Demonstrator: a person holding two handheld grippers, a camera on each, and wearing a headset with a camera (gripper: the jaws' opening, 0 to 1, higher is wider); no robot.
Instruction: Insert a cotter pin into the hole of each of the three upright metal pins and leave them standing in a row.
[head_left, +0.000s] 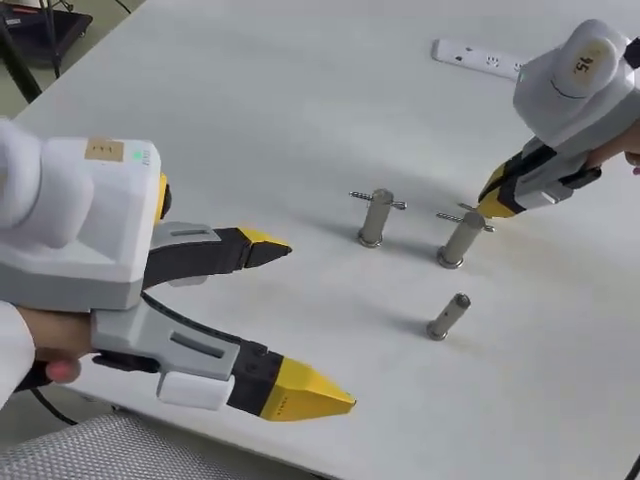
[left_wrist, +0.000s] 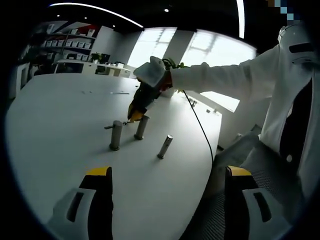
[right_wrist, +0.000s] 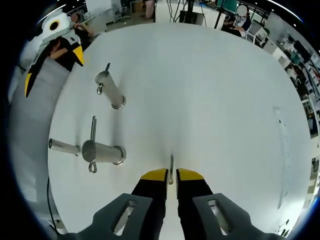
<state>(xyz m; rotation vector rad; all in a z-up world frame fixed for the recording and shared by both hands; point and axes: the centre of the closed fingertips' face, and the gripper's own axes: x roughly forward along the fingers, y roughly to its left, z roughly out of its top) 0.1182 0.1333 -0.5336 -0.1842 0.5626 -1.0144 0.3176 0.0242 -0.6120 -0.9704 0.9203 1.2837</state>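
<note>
The bench is a broad, matt white top with a rounded edge. A white power strip lies towards its far side. Around it, my left gripper view takes in an open room with white shelves, tall bright windows and strip lights in a dark ceiling. A black cable runs along the bench edge below my white sleeve.

My right gripper is pinched almost closed on a thin metal cotter pin, which stands up between the yellow tips. In the head view the same gripper hovers just beside the top of the second steel pin. My left gripper is spread wide, low at the near left and well apart from all the pins.

Three short grey cylindrical steel pins stand on the bench on flanged bases. The first steel pin and the second stand side by side. Each has a seated cotter pin through it near the top, one at and one at. The third steel pin stands nearer to me, apart from the pair, and its top is plain. That makes three cotter pins: two seated and one in my right gripper.
</note>
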